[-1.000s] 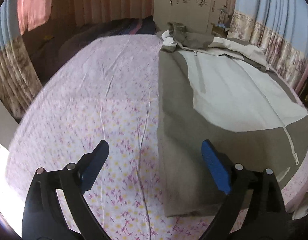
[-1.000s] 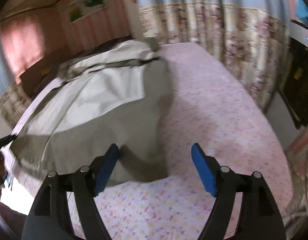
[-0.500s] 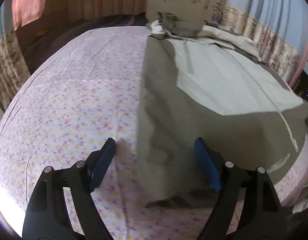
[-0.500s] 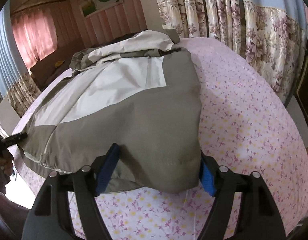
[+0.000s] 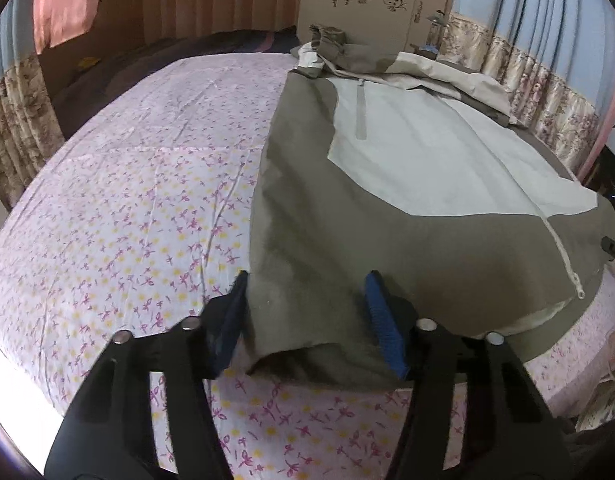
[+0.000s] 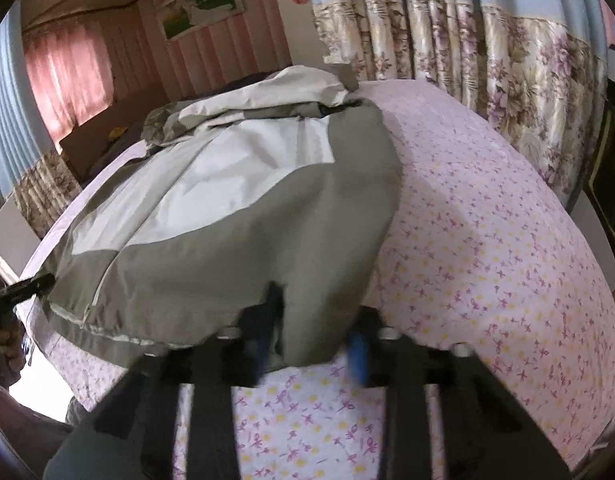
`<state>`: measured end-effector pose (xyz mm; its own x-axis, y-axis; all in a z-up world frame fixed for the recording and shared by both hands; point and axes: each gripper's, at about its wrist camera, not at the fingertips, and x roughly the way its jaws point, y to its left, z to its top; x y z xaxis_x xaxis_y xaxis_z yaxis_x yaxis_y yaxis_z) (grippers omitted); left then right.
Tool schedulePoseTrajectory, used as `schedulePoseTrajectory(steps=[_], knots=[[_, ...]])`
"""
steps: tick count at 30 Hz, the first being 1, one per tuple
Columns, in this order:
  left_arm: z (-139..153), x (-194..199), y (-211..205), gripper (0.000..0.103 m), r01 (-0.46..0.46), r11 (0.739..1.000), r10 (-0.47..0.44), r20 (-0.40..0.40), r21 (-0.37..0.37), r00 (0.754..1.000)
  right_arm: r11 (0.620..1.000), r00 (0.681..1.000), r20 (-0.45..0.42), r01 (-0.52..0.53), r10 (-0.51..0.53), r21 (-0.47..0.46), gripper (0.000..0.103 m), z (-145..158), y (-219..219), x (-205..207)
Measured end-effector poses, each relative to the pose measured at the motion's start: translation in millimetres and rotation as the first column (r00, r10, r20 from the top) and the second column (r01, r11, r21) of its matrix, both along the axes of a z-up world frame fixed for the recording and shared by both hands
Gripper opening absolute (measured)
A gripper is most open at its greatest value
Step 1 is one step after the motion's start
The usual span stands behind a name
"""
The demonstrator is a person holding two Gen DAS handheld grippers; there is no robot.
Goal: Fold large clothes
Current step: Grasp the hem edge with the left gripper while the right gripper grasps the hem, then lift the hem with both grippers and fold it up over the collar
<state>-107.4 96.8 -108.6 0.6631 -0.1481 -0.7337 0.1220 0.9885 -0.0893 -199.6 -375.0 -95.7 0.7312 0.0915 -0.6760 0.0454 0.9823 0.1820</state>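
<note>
Jacket (image 5: pixel 387 208) spread flat on floral bedsheet (image 5: pixel 147 200), hem at six o'clock. Left gripper (image 5: pixel 307 320) and right gripper (image 6: pixel 311 340) both closing, a hem corner between each one's jaws.

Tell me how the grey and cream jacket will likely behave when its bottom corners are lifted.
The jacket lies flat with soft wrinkles, so it will probably sag between the closing left gripper and right gripper. Its loosely piled sleeves may slide. The smooth-looking fabric might slip from a shallow pinch.

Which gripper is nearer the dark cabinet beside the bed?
Right. The right gripper, closing, holds the jacket corner toward the dark cabinet; the left gripper, closing, straddles the opposite corner.
</note>
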Motion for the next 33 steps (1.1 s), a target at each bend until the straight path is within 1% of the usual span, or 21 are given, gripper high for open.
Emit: schedulePoseTrajectory(steps=[1, 2, 3, 4, 5, 7, 9, 10, 14, 16, 20, 24, 27, 30, 33], knots=[[1.3, 0.1, 0.8, 0.038, -0.01, 1.0, 0.01, 0.0, -0.005, 1.0, 1.0, 1.0, -0.007, -0.004, 0.004, -0.013, 0.015, -0.4, 2.9, 1.1], [3.1, -0.2, 2.5, 0.027, -0.014, 1.0, 0.014, -0.002, -0.023, 1.0, 1.0, 1.0, -0.01, -0.006, 0.006, -0.03, 0.014, 0.3, 6.9, 2.0], [5.3, 0.0, 4.1, 0.024, -0.016, 0.999, 0.016, 0.0, -0.036, 1.0, 0.999, 1.0, -0.007, -0.003, 0.003, -0.043, 0.014, 2.0, 9.7, 2.2], [8.3, 0.7, 4.5, 0.017, -0.011, 0.999, 0.011, 0.004, -0.039, 1.0, 0.999, 1.0, -0.004, 0.002, -0.002, -0.041, 0.013, 4.6, 10.5, 2.1], [11.0, 0.8, 4.4, 0.013, -0.003, 0.999, 0.003, 0.008, -0.038, 1.0, 0.999, 1.0, 0.001, 0.007, -0.007, -0.032, 0.012, 7.2, 9.3, 1.4], [19.4, 0.1, 3.3, 0.01, 0.009, 0.999, -0.008, 0.031, -0.033, 0.999, 1.0, 1.0, 0.026, 0.015, -0.015, -0.001, 0.011, 16.4, 7.4, -1.0], [30.7, -1.4, 1.2, 0.009, 0.022, 1.0, -0.021, 0.06, -0.013, 0.998, 1.0, 0.998, 0.058, 0.008, -0.008, -0.005, 0.01, 29.9, 9.8, -4.5], [40.0, -2.6, 0.6, 0.009, 0.025, 1.0, -0.024, 0.087, -0.004, 0.996, 1.0, 0.997, 0.076, 0.002, -0.001, -0.013, 0.01, 36.7, 12.2, -6.5], [71.7, -4.7, 4.2, 0.009, 0.032, 0.999, -0.029, 0.152, -0.015, 0.988, 0.997, 0.991, 0.133, -0.019, 0.029, -0.076, 0.008, 65.3, 23.6, -14.4], [85.1, -5.2, 5.3, 0.009, 0.034, 0.999, -0.032, 0.178, -0.008, 0.984, 0.996, 0.986, 0.162, -0.027, 0.04, -0.086, 0.007, 76.3, 26.4, -17.6], [102.6, -8.6, 10.0, 0.008, 0.021, 1.0, -0.019, 0.21, -0.006, 0.978, 0.997, 0.973, 0.223, -0.035, 0.051, -0.075, 0.006, 97.2, 29.4, -25.7], [117.7, -10.7, 17.8, 0.007, -0.001, 0.999, 0.01, 0.225, -0.037, 0.974, 0.997, 0.962, 0.265, -0.041, 0.059, -0.072, 0.006, 114.4, 34.1, -33.2], [135.0, -16.4, 21.2, 0.007, 0.009, 0.998, 0.004, 0.242, -0.056, 0.97, 0.996, 0.953, 0.294, -0.061, 0.075, -0.059, 0.006, 128.4, 34.1, -38.2], [156.0, -27.2, 21.7, 0.007, 0.018, 0.998, 0.0, 0.29, -0.059, 0.957, 0.994, 0.939, 0.326, -0.094, 0.11, -0.062, 0.006, 144.4, 35.3, -47.7], [178.9, -37.6, 24.8, 0.007, 0.035, 0.997, -0.009, 0.332, -0.072, 0.943, 0.992, 0.928, 0.353, -0.112, 0.123, -0.05, 0.006, 158.5, 30.9, -56.8]])
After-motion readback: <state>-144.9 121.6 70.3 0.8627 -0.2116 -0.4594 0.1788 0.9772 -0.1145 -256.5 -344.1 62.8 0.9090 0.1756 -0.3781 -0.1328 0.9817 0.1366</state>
